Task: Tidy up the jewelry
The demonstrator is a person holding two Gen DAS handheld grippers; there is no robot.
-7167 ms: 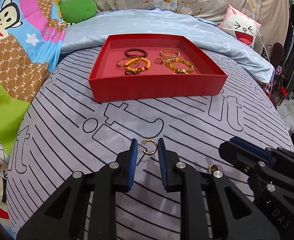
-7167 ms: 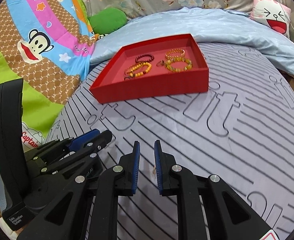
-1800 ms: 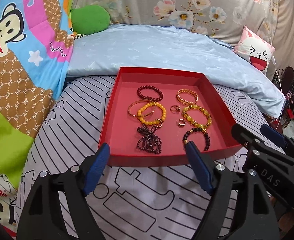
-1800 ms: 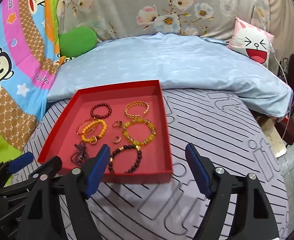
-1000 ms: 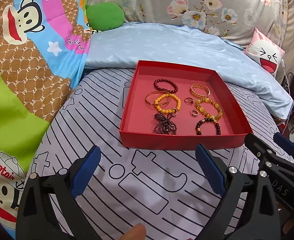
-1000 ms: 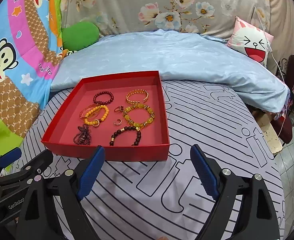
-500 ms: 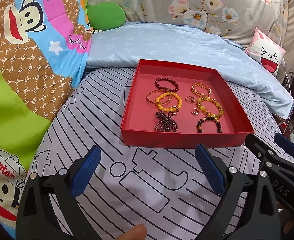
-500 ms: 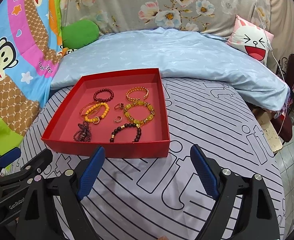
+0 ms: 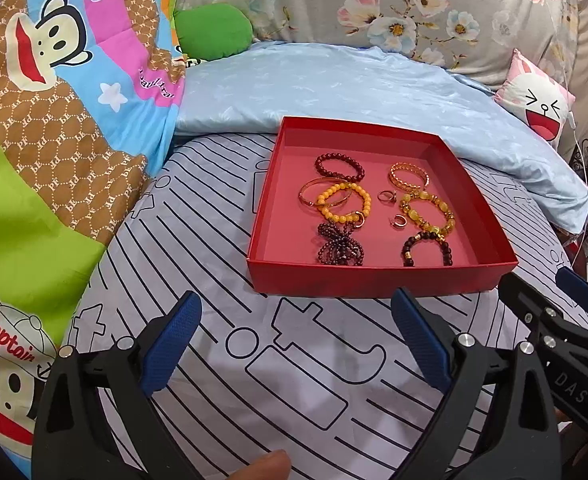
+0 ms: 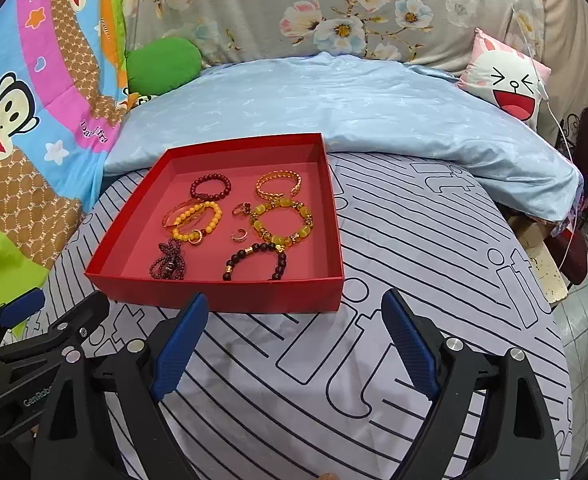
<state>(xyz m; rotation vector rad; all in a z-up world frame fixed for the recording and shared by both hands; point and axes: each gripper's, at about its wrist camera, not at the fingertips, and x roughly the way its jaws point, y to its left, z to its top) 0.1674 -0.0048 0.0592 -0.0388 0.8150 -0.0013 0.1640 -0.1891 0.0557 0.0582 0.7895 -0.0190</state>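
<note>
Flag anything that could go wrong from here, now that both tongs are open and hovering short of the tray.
1. The red tray sits on soft bedding, so a nudge on its near wall could tip or slide it.
2. The orange bead bracelet overlaps a thin gold bangle with a small hoop earring at its edge; lifting one may drag the others.
3. The left tongs and right tongs sit close together and could collide.

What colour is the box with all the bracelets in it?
Red box, seen best from the right wrist view.

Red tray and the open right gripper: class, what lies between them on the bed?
Nothing but bare striped bedsheet separates the right gripper from the red tray; the right wrist view shows it.
</note>
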